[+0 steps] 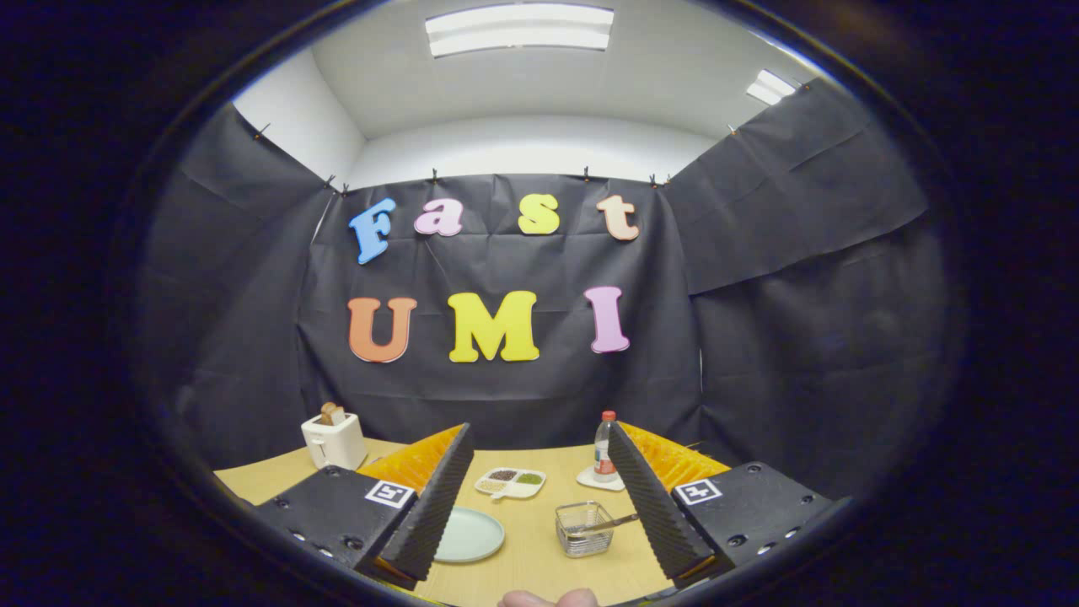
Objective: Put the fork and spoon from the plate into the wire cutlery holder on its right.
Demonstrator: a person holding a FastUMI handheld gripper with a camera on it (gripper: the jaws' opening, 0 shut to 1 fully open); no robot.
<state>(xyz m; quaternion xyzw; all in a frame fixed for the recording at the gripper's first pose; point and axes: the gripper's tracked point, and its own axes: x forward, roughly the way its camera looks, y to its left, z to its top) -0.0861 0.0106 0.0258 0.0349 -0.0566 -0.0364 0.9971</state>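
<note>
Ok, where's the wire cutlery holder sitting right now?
The wire cutlery holder stands on the table between the open gripper fingers, right of the pale green plate, with cutlery handles sticking out toward the right finger.

My fingers (539, 506) stand apart over the tabletop (539, 565); between them sit the plate (469, 534) and the wire holder (584, 529) with cutlery (609, 523).

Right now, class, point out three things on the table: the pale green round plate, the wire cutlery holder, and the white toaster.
Pale green round plate (474, 534): gripper view, on its bare centre.
Wire cutlery holder (583, 534): gripper view, on its front mesh wall.
White toaster (335, 443): gripper view, on its front face.
</note>
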